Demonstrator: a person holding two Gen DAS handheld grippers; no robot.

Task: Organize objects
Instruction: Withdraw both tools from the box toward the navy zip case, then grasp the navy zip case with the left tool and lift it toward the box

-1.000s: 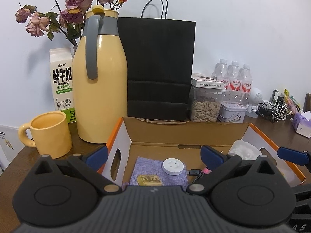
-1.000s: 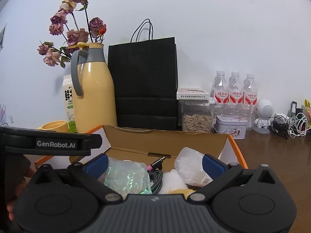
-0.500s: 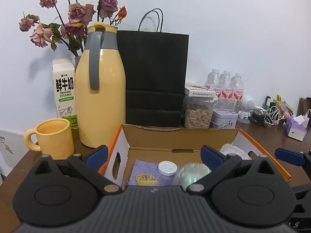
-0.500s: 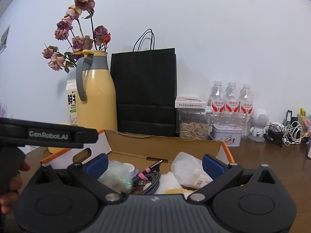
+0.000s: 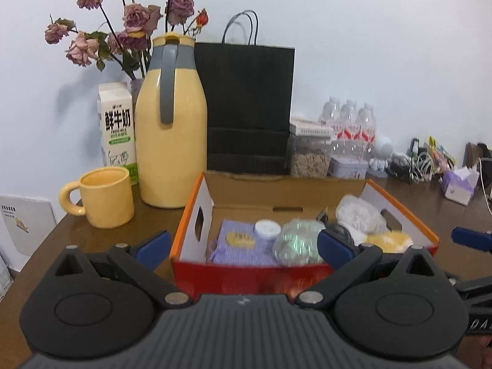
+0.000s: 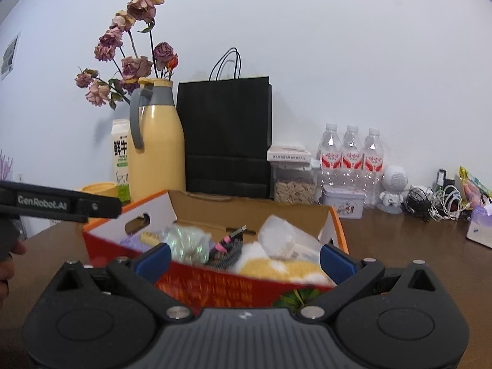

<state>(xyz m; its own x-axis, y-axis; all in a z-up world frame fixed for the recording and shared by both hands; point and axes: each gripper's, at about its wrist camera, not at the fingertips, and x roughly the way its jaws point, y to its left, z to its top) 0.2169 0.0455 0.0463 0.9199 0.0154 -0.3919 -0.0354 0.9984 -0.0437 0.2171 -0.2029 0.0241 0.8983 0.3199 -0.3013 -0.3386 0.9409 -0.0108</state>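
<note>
Cardboard box (image 5: 196, 215), orange-edged, red front, open-topped, on brown counter (image 5: 61, 240).

Contents: purple cloth (image 5: 236, 249) with small yellow piece (image 5: 240, 238); white round disc (image 5: 267, 228); iridescent clear ball (image 5: 296, 243); white wad (image 5: 358, 215); yellow fluffy item (image 5: 389, 241); braided cable with pink plug (image 6: 227, 247).

Left hand-held gripper (image 5: 243, 246): jaws wide apart, holding nothing, before the box front. Right hand-held gripper (image 6: 244, 259): likewise spread and empty.

Behind the box: yellow jug (image 5: 170, 135), yellow mug (image 5: 104, 196), milk carton (image 5: 117, 129), black paper bag (image 5: 249, 107).
</note>
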